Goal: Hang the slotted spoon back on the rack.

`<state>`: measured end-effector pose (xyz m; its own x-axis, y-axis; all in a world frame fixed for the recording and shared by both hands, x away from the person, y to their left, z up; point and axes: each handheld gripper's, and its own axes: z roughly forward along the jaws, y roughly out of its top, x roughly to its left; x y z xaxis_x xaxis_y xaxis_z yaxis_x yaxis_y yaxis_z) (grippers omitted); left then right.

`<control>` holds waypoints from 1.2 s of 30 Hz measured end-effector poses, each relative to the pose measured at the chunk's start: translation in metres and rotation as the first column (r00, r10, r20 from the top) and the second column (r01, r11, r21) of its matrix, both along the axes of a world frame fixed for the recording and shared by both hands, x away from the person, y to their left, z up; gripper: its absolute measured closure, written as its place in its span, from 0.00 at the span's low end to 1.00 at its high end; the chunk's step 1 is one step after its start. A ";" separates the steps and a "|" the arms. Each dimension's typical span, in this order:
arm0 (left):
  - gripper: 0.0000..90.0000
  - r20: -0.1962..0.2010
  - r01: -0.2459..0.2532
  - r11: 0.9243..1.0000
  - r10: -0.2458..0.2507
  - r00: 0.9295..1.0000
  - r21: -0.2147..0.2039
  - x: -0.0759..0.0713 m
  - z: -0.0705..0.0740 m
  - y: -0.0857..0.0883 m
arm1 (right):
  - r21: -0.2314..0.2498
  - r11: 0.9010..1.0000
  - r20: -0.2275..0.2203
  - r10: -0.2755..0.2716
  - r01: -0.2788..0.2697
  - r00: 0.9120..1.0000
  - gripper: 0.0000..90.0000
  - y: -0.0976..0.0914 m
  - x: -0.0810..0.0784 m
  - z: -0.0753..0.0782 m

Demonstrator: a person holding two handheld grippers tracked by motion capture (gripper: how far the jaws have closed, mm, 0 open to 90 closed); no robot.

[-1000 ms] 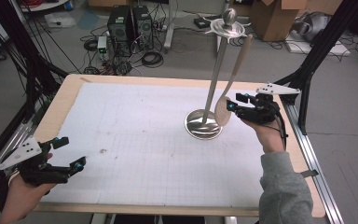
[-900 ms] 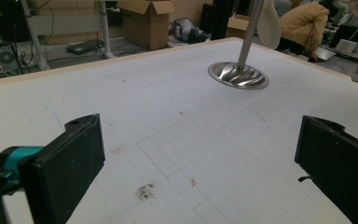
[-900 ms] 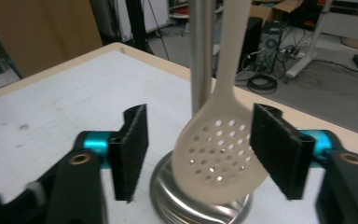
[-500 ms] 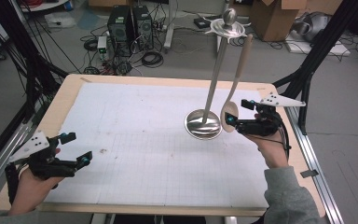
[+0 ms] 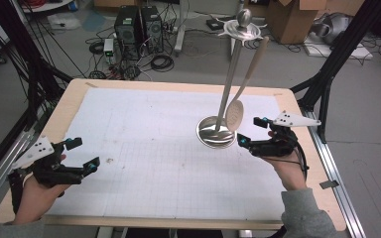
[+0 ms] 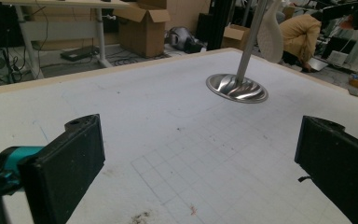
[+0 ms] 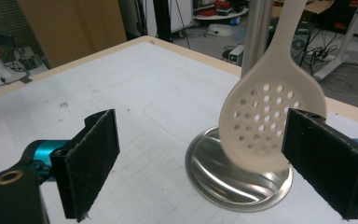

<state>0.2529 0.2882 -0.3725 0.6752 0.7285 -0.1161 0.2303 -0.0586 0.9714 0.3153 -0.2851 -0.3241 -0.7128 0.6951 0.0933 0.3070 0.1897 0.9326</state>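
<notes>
A metal utensil stand (image 5: 217, 133) with a round dish base and a tall pole stands right of the table's middle. A beige slotted spoon (image 5: 235, 113) hangs from the hook ring at the stand's top (image 5: 243, 29), its head just above the base. My right gripper (image 5: 251, 131) is open just right of the spoon head, with nothing between its jaws. In the right gripper view the slotted spoon (image 7: 265, 121) hangs beyond the gap, above the base (image 7: 223, 177). My left gripper (image 5: 84, 153) is open and empty near the front left, far from the stand (image 6: 237, 88).
White gridded paper (image 5: 168, 163) covers the wooden table (image 5: 69, 99). Black frame posts (image 5: 337, 54) rise at the right and left sides. Computers, cables and cardboard boxes (image 5: 287, 20) sit on the floor beyond the far edge.
My right gripper has drawn back from the spoon head toward the near edge. The spoon head has swung slightly. My left gripper has shifted a little right and forward.
</notes>
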 end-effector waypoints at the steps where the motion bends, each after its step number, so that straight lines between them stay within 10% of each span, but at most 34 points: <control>1: 0.02 0.000 0.000 1.000 0.000 1.000 0.000 0.000 0.000 0.000 | -0.001 1.000 -0.004 0.002 -0.002 1.000 0.11 0.001 -0.001 -0.001; 20: 0.02 0.020 -0.008 1.000 0.008 1.000 -0.002 -0.004 0.001 -0.002 | -0.016 1.000 0.028 -0.015 0.015 0.999 0.11 0.001 -0.021 -0.026; 36: 0.02 0.018 -0.016 1.000 0.016 1.000 0.002 -0.002 -0.003 0.002 | 0.064 0.998 0.036 -0.018 0.015 0.999 0.11 -0.026 -0.038 -0.049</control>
